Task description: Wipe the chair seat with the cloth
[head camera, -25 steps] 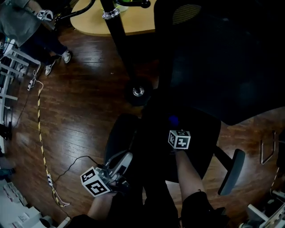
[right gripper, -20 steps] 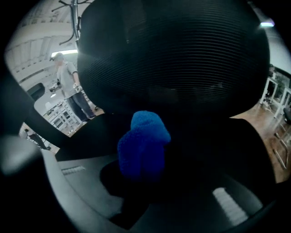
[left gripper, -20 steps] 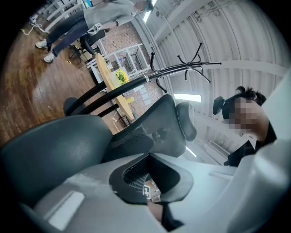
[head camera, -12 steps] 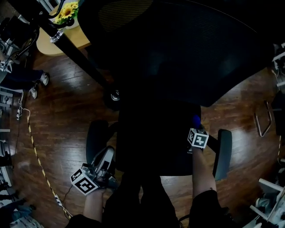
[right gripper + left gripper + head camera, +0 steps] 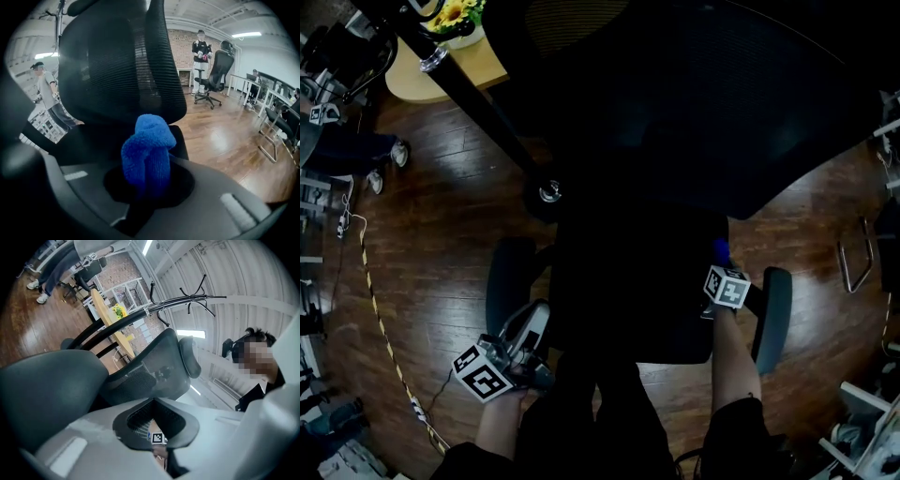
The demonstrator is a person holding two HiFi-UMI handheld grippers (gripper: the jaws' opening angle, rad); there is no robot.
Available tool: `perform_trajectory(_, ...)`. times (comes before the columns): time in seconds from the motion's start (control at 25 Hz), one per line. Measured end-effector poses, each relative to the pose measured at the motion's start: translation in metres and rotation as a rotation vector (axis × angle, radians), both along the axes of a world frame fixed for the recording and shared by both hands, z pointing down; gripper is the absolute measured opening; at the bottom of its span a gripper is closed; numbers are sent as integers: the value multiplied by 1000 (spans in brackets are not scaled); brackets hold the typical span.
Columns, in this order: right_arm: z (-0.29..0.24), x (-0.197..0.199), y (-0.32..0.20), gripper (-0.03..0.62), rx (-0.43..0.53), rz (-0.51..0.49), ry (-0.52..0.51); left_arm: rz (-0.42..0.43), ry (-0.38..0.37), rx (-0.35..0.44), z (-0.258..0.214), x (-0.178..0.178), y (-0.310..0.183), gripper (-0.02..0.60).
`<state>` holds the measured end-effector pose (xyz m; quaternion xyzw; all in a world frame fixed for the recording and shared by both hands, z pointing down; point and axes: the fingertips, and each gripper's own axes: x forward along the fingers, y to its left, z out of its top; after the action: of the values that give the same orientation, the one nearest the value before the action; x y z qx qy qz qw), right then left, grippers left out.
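**Asker:** Starting at your left, what is that gripper doing?

**Me:** My left gripper point(image 5: 534, 324) is off the seat, low beside the left armrest point(image 5: 506, 281). Its own view shows the jaws brought together with nothing caught between them. It has no part in the wiping right now.

**Asker:** And the seat in the middle?

**Me:** The chair seat point(image 5: 628, 291) lies dark and bare below me, with the mesh backrest point(image 5: 675, 112) rising behind it. It is too dark to see any wiped streak or damp patch, so I can't say how much of it has been covered.

**Asker:** So where's the cloth?

**Me:** The blue cloth point(image 5: 147, 150) is bunched up in my right gripper point(image 5: 724, 274), whose jaws are clamped on it so a fat fold sticks out ahead of them. From the head view it sits over the seat's right edge, just inside the right armrest point(image 5: 772, 314). I can't tell whether the fold is pressed onto the fabric or held just above it.

**Asker:** How far along are you, then?

**Me:** Picking up the cloth is done and it has reached the seat. I judge the wiping is at the right-hand margin at most. The broad middle and the left side look like work yet to do.
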<state>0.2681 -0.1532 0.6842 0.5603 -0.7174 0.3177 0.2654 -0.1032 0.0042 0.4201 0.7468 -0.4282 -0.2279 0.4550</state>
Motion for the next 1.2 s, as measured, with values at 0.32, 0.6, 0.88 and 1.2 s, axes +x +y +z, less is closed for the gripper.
perform_trajectory(0.32, -6, -190, 43, 34, 23, -220, -238, -89, 58, 28, -15, -10, 24, -11)
perform_trajectory(0.6, -11, -365, 97, 34, -53, -460, -408, -152, 52, 50, -23, -33, 50, -12)
perform_trajectory(0.88, 9, -375, 112, 34, -59, -535, -307, -153, 39, 60, -23, -44, 68, -12)
perform_trajectory(1.2, 27, -232, 94, 34, -65, -298, -151, -93, 20, 60, -27, -36, 60, -12)
